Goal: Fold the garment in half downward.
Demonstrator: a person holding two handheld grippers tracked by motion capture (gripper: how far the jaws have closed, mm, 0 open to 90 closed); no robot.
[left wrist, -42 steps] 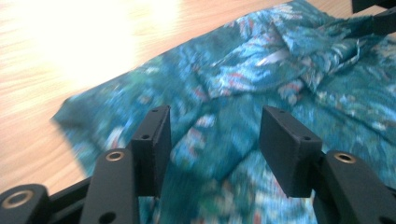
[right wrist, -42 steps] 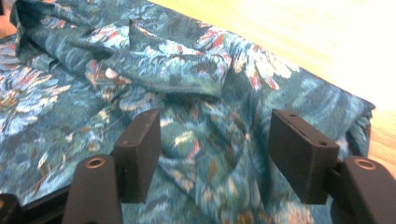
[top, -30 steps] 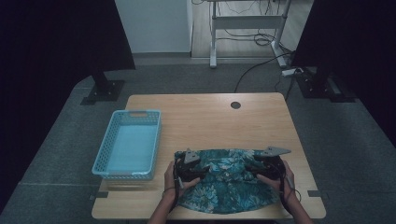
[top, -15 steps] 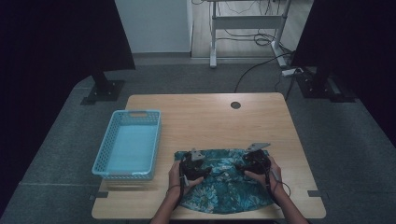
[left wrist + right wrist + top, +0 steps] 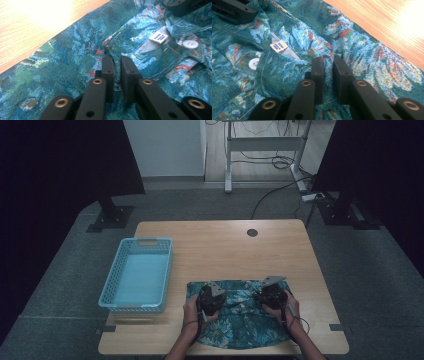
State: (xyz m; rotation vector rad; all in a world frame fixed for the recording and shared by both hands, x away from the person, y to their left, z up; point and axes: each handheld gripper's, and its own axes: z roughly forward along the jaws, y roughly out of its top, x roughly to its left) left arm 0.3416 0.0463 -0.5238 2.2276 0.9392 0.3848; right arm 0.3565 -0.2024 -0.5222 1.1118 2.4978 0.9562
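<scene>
The high view is dim and soft, dark at its left and right edges, with the worktop [image 5: 225, 250] the brightest patch and faint shadows beneath the hands. Both gripper views are brighter: glare washes out bare wood at a far corner, the shirt [image 5: 62, 62] print looks grainy, and the near jaws blur.

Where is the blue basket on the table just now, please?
In the high view, the blue basket stands on the table's left side, just left of the patterned shirt.

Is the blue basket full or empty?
Empty. The high view shows the blue basket with a bare bottom; the shirt lies on the table beside it.
</scene>
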